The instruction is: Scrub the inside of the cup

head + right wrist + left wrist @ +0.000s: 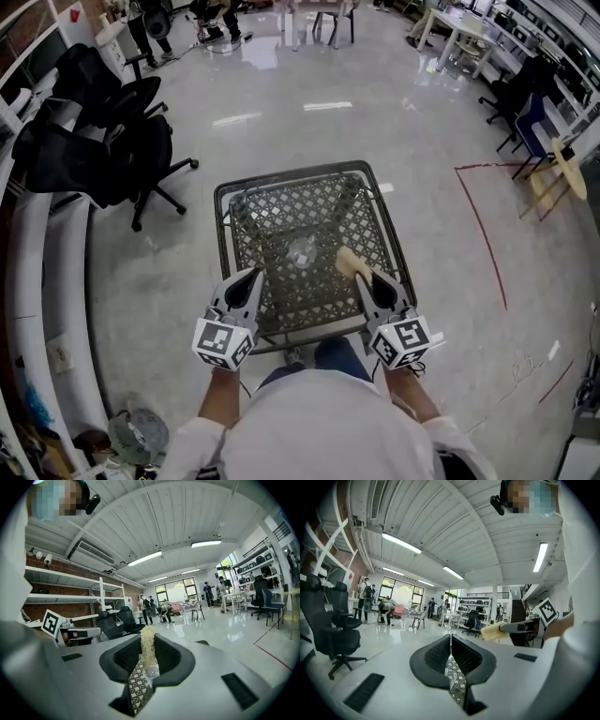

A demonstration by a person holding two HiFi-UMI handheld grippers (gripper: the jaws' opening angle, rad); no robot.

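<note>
A clear cup (302, 251) stands upright near the middle of the black mesh table (281, 206). My right gripper (362, 276) is shut on a yellow sponge (348, 262), which sticks out just right of the cup and apart from it. In the right gripper view the sponge (147, 641) stands between the jaws, with the cup (151, 671) below them. My left gripper (254, 275) hovers over the table's near left edge, left of the cup. Its jaws are shut with nothing in them (450, 641). From the left gripper view, the sponge (492, 631) shows to the right.
Black office chairs (117, 141) stand to the left of the table. A red tape line (483, 230) runs over the shiny floor on the right, with a wooden chair (558, 178) beyond. A small fan (131, 436) lies by my feet at lower left.
</note>
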